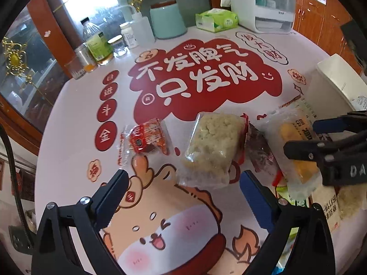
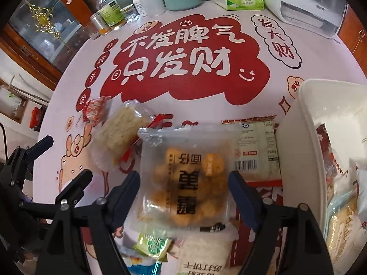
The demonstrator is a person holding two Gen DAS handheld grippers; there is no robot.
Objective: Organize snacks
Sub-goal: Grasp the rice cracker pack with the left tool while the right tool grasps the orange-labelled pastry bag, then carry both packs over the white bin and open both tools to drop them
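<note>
Task looking partly done: white bin (image 2: 305, 123) at right already holding several packets, while loose snacks are lying on counter (image 2: 206, 105).

Right hand-held gripper (image 2: 184, 178) hovering with fingers apart, straddling bread packet (image 2: 183, 178) (frosted wrap, golden buns inside, black print), not clamping yet.

Left hand-held gripper (image 1: 183, 181) also spread wide, gripping nothing, pointing at rice-crisp block (image 1: 212, 146); red packet (image 1: 146, 138) waiting beside it.

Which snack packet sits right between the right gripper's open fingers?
The frosted packet of golden-brown puffs, printed with large black characters. It lies between the right gripper fingers; the pale rice-crisp block and small red packet lie farther left.
</note>
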